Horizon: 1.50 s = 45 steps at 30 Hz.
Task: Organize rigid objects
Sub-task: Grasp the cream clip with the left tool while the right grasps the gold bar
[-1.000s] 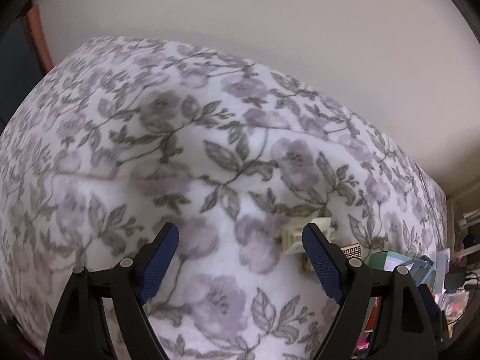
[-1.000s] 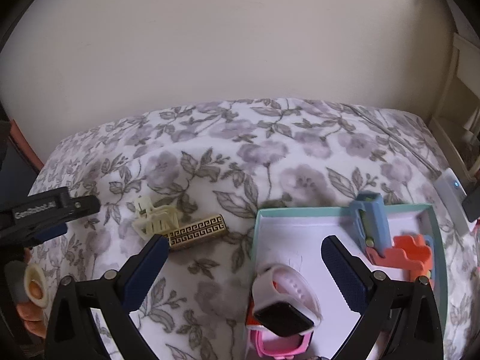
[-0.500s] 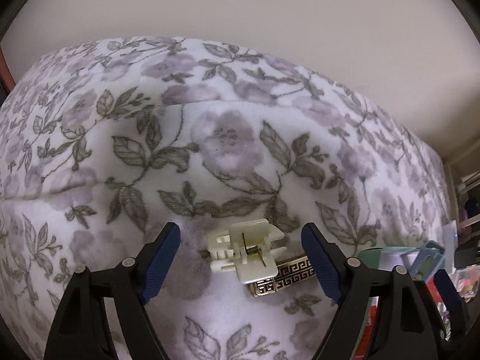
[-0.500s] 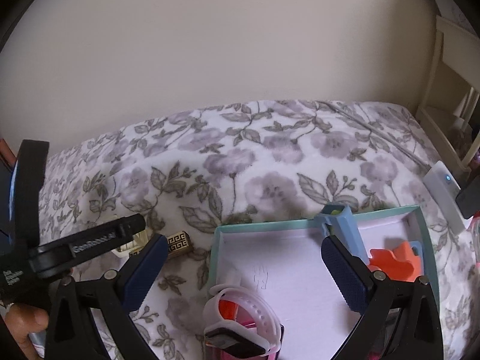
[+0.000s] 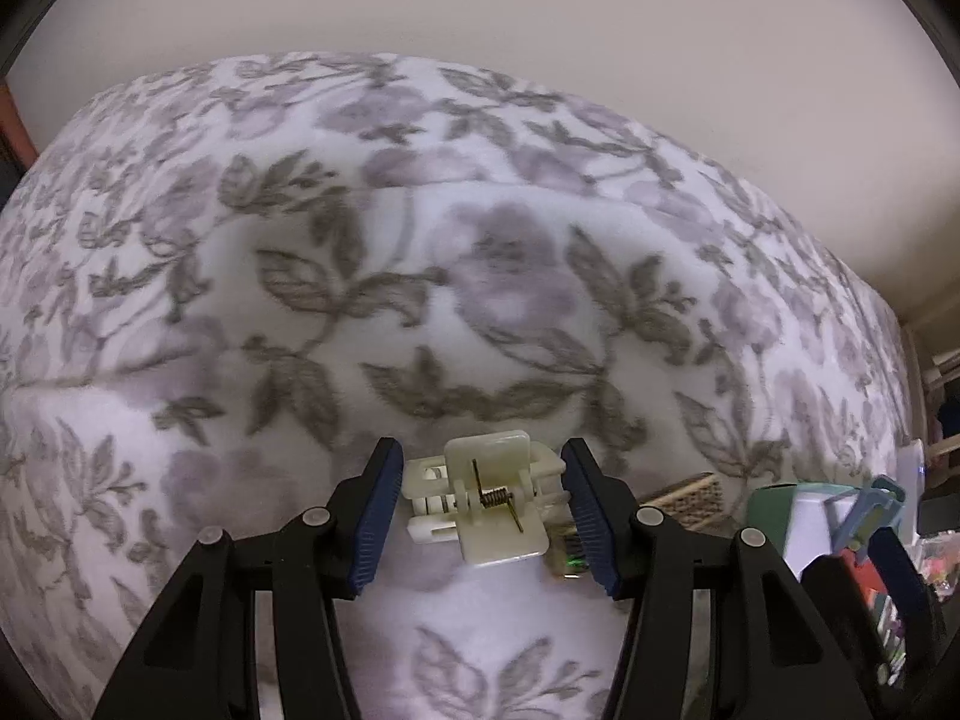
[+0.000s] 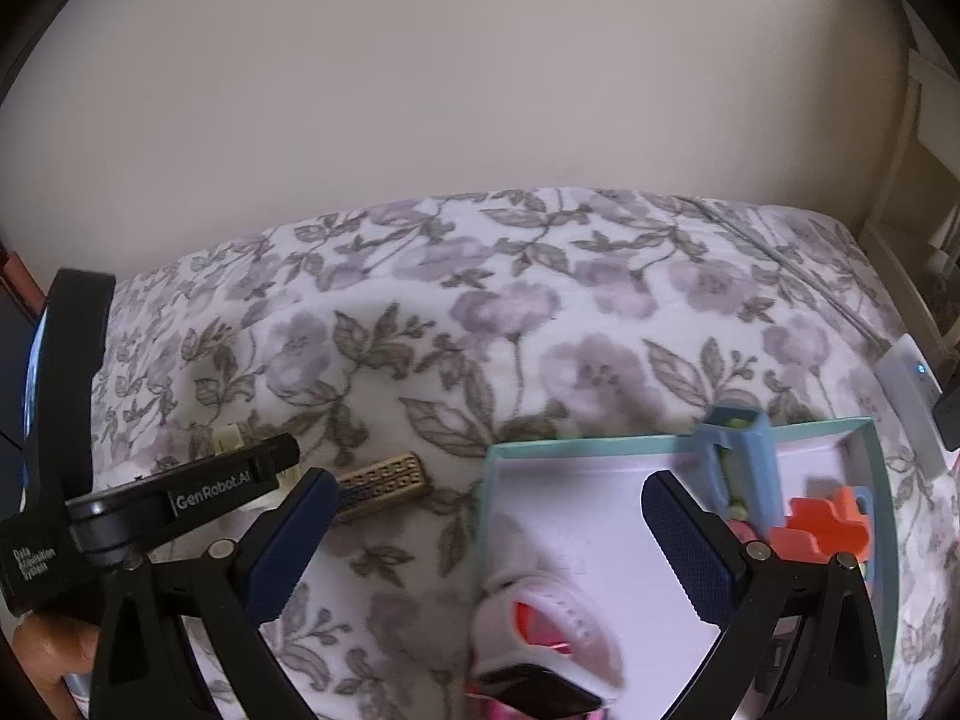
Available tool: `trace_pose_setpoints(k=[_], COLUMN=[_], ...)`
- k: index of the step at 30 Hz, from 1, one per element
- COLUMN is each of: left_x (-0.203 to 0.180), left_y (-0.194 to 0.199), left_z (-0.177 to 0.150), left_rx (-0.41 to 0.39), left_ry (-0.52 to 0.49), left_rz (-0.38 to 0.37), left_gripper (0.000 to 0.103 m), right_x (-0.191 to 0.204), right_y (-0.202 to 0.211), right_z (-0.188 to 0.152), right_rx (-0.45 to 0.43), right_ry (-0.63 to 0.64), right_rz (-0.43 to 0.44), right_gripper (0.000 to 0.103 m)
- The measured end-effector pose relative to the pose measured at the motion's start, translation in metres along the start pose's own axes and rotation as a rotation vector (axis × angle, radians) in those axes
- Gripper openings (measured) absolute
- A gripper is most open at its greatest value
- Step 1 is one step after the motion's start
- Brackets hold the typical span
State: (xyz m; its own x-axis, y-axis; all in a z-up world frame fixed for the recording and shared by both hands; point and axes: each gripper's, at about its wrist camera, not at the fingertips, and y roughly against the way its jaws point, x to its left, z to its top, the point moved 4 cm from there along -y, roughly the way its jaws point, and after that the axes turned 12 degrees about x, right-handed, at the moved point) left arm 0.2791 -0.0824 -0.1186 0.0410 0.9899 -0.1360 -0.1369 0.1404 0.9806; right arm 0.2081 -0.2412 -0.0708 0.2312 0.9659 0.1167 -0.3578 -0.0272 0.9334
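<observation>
A cream plastic hair claw clip [image 5: 483,495] with a metal spring lies on the floral blanket. My left gripper [image 5: 480,516] has closed in around it, both blue pads touching its ends. A gold patterned barrette [image 6: 384,483] lies just right of it; it also shows in the left wrist view [image 5: 684,498]. My right gripper [image 6: 486,546] is open and empty above the left side of a teal-rimmed box [image 6: 570,450]. The box holds a blue clip [image 6: 741,462], an orange clip [image 6: 822,528] and a white-strapped watch [image 6: 540,636].
The floral blanket [image 5: 420,300] covers the whole surface up to a beige wall. A white device with a blue light [image 6: 909,387] lies at the right edge, near a cream shelf unit [image 6: 924,180]. The left gripper body [image 6: 150,510] shows at the left of the right wrist view.
My left gripper has moved forward onto the cream claw clip and its jaws have narrowed onto it. My right gripper has shifted slightly left over the box, still open.
</observation>
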Motion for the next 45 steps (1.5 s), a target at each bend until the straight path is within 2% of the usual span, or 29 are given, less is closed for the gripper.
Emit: trace_pose_setpoints(k=[2, 5, 7, 9, 13, 16, 18, 21, 25, 31, 33, 35, 41, 45], left_x=[0.01, 0.025, 0.037, 0.044, 0.059, 0.065, 0.068, 0.072, 0.077, 0.078, 0.08, 0.08, 0.082, 0.081], left_y=[0.0, 0.001, 0.003, 0.005, 0.004, 0.004, 0.005, 0.005, 0.006, 0.004, 0.005, 0.005, 0.004, 0.003], left_z=[0.001, 0.004, 0.005, 0.005, 0.007, 0.007, 0.006, 0.006, 0.005, 0.007, 0.006, 0.005, 0.006, 0.006], left_rx=[0.005, 0.021, 0.021, 0.021, 0.033, 0.036, 0.039, 0.044, 0.047, 0.051, 0.052, 0.052, 0.054, 0.051], left_ry=[0.013, 0.038, 0.057, 0.067, 0.097, 0.11, 0.116, 0.124, 0.13, 0.132, 0.133, 0.135, 0.142, 0.143], left_rz=[0.014, -0.01, 0.011, 0.021, 0.0, -0.004, -0.018, -0.039, -0.051, -0.066, -0.071, -0.072, -0.083, -0.08], left_gripper=[0.056, 0.056, 0.056, 0.056, 0.056, 0.056, 0.056, 0.056, 0.056, 0.056, 0.056, 0.057, 0.057, 0.058], right_x=[0.006, 0.015, 0.021, 0.028, 0.039, 0.044, 0.044, 0.045, 0.052, 0.061, 0.066, 0.071, 0.086, 0.102], right_y=[-0.003, -0.008, -0.012, -0.014, -0.018, -0.029, -0.037, -0.046, -0.056, -0.065, -0.069, -0.073, -0.084, -0.086], right_z=[0.002, 0.004, 0.005, 0.007, 0.008, 0.006, 0.004, 0.003, 0.0, 0.007, 0.009, 0.012, 0.019, 0.016], right_rx=[0.017, 0.041, 0.058, 0.08, 0.123, 0.186, 0.222, 0.25, 0.305, 0.309, 0.313, 0.307, 0.298, 0.292], right_ry=[-0.002, 0.002, 0.004, 0.007, 0.005, -0.014, -0.038, -0.05, -0.067, -0.065, -0.055, -0.045, 0.003, 0.067], right_rz=[0.013, 0.006, 0.009, 0.024, 0.051, 0.06, 0.069, 0.029, 0.039, 0.008, 0.001, 0.004, -0.027, -0.044], right_gripper=[0.098, 0.093, 0.091, 0.083, 0.077, 0.069, 0.06, 0.058, 0.057, 0.057, 0.052, 0.052, 0.042, 0.027])
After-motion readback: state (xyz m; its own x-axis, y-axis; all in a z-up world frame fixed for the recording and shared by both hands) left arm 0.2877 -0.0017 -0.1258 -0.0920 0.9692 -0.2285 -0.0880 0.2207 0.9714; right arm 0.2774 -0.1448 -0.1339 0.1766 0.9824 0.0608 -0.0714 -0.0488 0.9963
